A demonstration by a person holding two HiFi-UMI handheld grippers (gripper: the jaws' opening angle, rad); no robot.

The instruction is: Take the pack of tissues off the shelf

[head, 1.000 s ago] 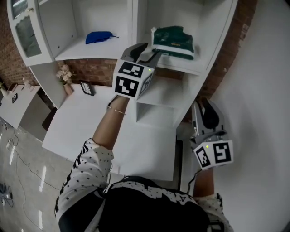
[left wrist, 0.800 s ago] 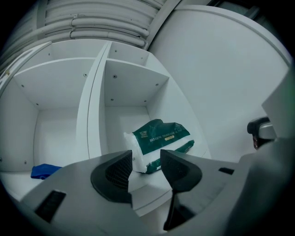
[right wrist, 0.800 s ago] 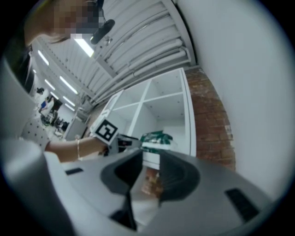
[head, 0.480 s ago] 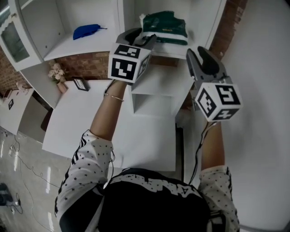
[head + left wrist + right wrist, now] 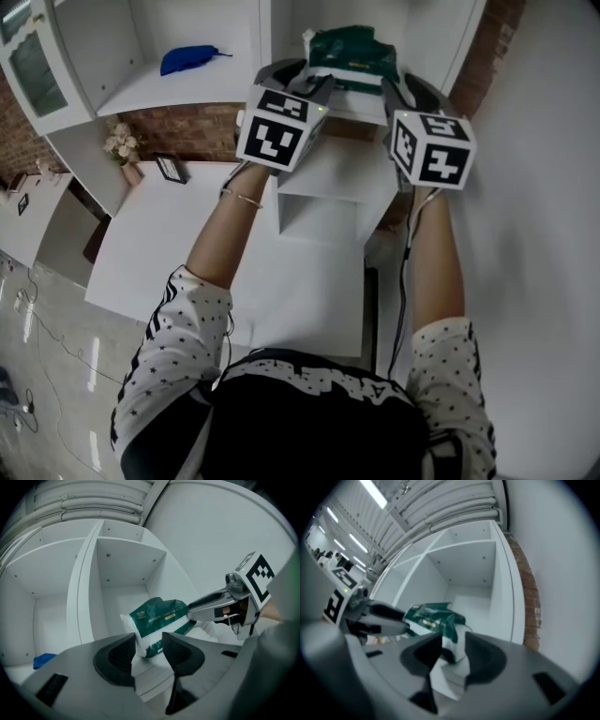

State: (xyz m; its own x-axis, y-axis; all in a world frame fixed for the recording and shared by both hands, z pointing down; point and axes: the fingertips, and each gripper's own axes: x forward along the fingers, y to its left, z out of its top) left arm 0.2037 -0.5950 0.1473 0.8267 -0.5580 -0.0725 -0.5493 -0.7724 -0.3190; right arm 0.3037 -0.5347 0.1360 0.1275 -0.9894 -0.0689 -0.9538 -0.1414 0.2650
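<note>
1. We take the pack of tissues (image 5: 354,52) as our landmark. It lies in the right-hand cubby of the white shelf unit (image 5: 178,94), near the front edge of its board.
2. A second ago the right gripper (image 5: 408,86) hung low, well below and to the right of the pack. Now it is raised to the pack's right end.
3. Its jaws have just been opening and stand wide. The pack's crumpled end shows in the gap between them, and the pads do not press on it.
4. The left gripper (image 5: 300,75) has barely shifted. It sits at the pack's left front corner with its tongs released, and that corner shows in the gap.
5. The head view has tilted slightly, so the pack sits higher in it than before.
6. The pack is a soft, pillow-shaped packet in glossy dark green film with a white band and pale print, and its ends are wrinkled.
7. The shelf boards are smooth, matte white panels with small peg holes.
8. Left of the pack, in the next cubby, lies a limp blue thing (image 5: 187,59).
</note>
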